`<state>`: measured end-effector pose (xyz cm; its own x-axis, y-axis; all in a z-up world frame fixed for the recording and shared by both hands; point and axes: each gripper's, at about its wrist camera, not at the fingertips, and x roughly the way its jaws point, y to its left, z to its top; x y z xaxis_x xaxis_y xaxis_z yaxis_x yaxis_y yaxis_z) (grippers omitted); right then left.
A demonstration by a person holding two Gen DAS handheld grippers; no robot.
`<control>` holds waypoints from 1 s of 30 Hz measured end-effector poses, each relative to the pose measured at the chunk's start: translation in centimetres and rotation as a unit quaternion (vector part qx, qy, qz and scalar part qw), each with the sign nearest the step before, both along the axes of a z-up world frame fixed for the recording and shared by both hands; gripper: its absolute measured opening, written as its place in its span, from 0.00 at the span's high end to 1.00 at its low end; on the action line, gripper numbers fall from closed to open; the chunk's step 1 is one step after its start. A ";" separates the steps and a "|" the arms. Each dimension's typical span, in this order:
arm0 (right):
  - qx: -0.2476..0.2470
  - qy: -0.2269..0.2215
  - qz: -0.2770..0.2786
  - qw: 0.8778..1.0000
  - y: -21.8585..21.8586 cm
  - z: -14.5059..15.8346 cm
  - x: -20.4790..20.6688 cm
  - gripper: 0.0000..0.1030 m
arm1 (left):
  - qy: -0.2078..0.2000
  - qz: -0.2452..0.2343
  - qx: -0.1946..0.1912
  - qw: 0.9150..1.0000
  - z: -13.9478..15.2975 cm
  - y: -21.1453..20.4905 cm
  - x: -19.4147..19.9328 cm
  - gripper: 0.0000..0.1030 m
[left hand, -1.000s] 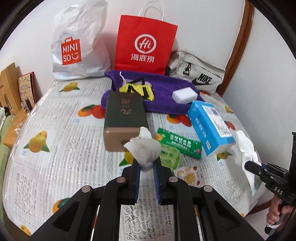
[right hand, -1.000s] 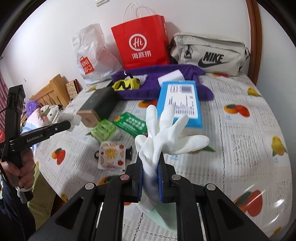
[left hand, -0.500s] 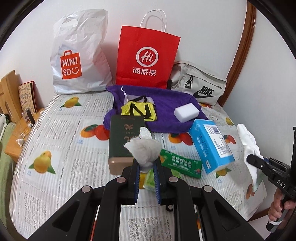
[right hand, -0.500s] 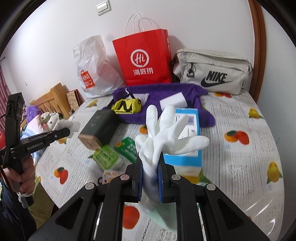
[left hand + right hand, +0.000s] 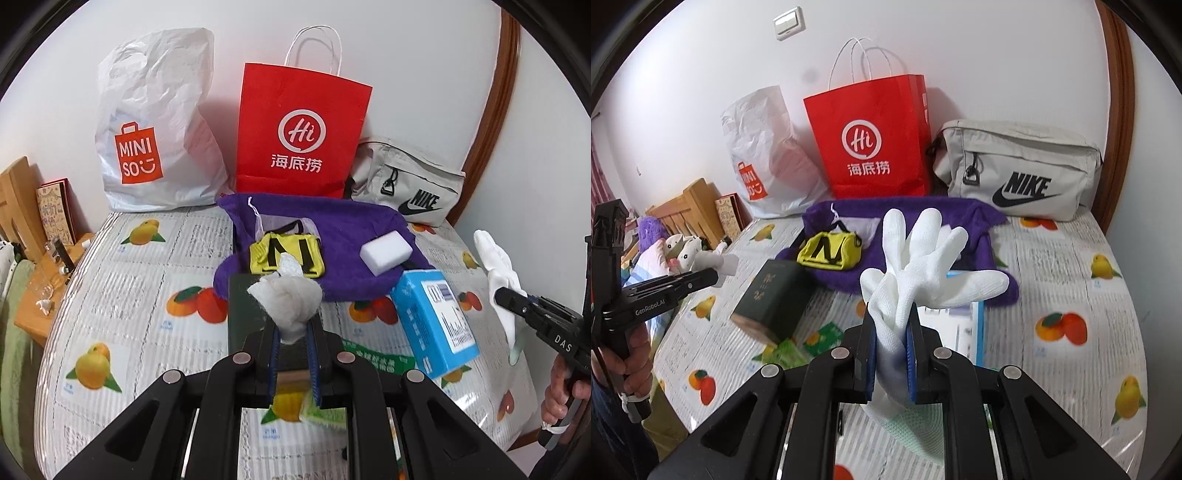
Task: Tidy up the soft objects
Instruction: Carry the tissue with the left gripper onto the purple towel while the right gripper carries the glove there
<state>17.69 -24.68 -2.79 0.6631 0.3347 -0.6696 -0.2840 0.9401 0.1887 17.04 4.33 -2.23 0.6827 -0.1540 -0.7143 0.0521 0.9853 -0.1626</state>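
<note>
My left gripper point(image 5: 291, 343) is squeezed tight on a crumpled white cloth point(image 5: 286, 308). The cloth sticks up out of the blue pads, up in the air above the table. My right gripper point(image 5: 892, 347) is squeezed tight on a white glove point(image 5: 923, 266). The glove's fingers fan out above the pads.

The right camera shows things the left one does not: a light switch point(image 5: 789, 23) high on the wall, a purple stuffed toy point(image 5: 650, 229) by the wooden bed frame, and the hand point(image 5: 635, 363) that holds my left gripper. It also shows the top side of the dark green box point(image 5: 772, 295) with its gold print. The left camera shows a white sponge block point(image 5: 386, 251) lying on the purple towel point(image 5: 351, 229), which the glove hides in the other view. It shows more of the blue box point(image 5: 434, 321) too, and a small wooden table point(image 5: 44, 295) off to the left side.

Both cameras show the red paper bag point(image 5: 303, 133), the white plastic bag point(image 5: 155, 122) and the grey Nike bag point(image 5: 1019, 170) at the back by the wall.

Since a second ago, both grippers have gone up and pulled back. The bags look further down in the pictures now, and the green packets near the front are partly hidden behind my grippers. Both grips have stayed the same.
</note>
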 end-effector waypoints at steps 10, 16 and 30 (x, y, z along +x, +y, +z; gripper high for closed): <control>0.007 -0.011 -0.002 1.000 -0.2 0.7 5.7 0.87 | 0.014 -0.001 0.006 1.000 -0.7 -0.9 4.8 0.87; 0.003 -0.010 0.006 1.000 0.0 0.4 9.7 0.87 | 0.020 0.002 0.006 1.000 -1.4 -1.0 7.9 0.87; -0.013 0.013 0.026 0.999 0.5 -1.5 19.1 0.87 | 0.042 0.007 0.014 0.999 -3.4 -1.0 14.9 0.87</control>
